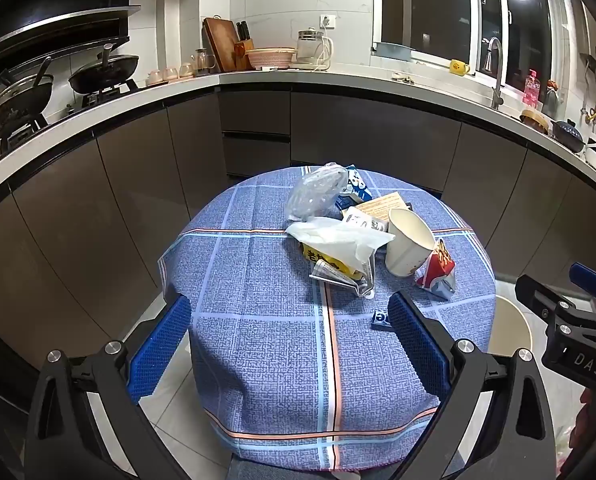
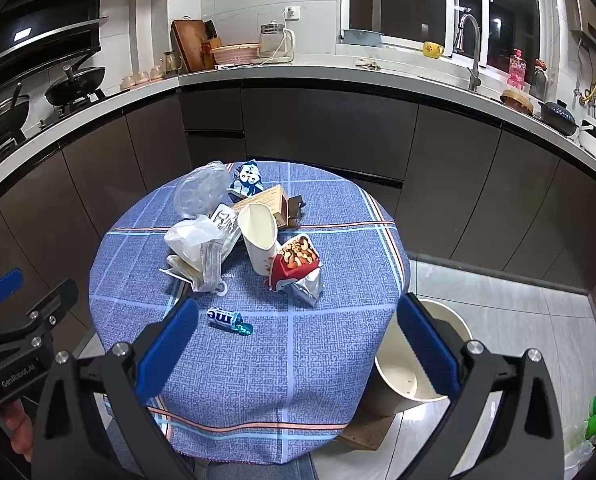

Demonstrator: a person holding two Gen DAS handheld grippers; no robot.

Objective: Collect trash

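Right now we hold both tools above the near edge of a small round worktop (image 2: 318, 360) with a blue checked cloth. Our left tool (image 1: 289, 344) is wide open and holds nothing. Our right tool (image 2: 298, 344) is wide open too, and it is empty.

All the trash sits in a pile on the far half of the worktop. A white paper cup (image 2: 259, 240) stands in the middle of the pile. Just right of it lies a red snack bag (image 2: 295, 268) with nuts on the front. On the left of the cup we see a white plastic bag (image 1: 338, 240) on top of a yellow wrapper (image 1: 318, 258). Farther back lie a clear plastic bag (image 1: 318, 190) and a blue packet (image 2: 247, 180) with a penguin on it. A small blue candy wrapper (image 2: 227, 318) lies alone, nearer to us, just beside the left finger of our right tool.

A cream bin (image 2: 398, 376) stands on the floor at the right of the worktop.
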